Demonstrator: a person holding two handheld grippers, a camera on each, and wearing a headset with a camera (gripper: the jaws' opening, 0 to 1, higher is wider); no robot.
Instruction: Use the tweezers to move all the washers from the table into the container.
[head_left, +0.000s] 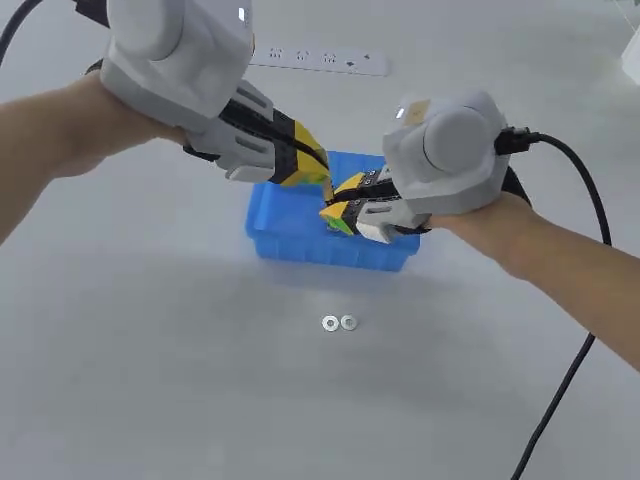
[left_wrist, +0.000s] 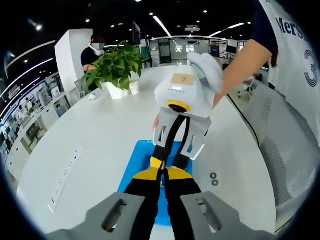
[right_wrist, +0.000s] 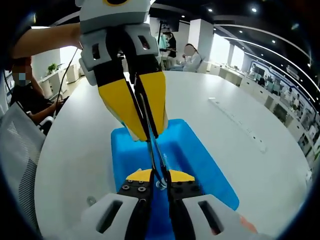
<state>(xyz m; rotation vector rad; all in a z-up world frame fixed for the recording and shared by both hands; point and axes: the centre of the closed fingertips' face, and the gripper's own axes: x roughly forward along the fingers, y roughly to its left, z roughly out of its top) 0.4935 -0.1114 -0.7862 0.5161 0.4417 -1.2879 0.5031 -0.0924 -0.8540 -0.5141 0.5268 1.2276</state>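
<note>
Two small steel washers (head_left: 339, 322) lie side by side on the white table in front of the blue container (head_left: 300, 246). The washers (left_wrist: 214, 179) also show in the left gripper view, right of the container (left_wrist: 141, 162). My left gripper (head_left: 318, 172) is shut on thin metal tweezers (right_wrist: 151, 142), which slant down over the container (right_wrist: 205, 160). My right gripper (right_wrist: 160, 179) faces it above the bin, jaws closed around the tweezers' tips, where a small ring (right_wrist: 161, 185) seems to sit. In the head view the right gripper (head_left: 338, 208) nearly meets the left one.
A white power strip (head_left: 320, 58) lies at the table's far edge. A black cable (head_left: 585, 290) trails from the right gripper along the right side. A potted plant (left_wrist: 116, 67) stands farther back. People sit at the table's far side.
</note>
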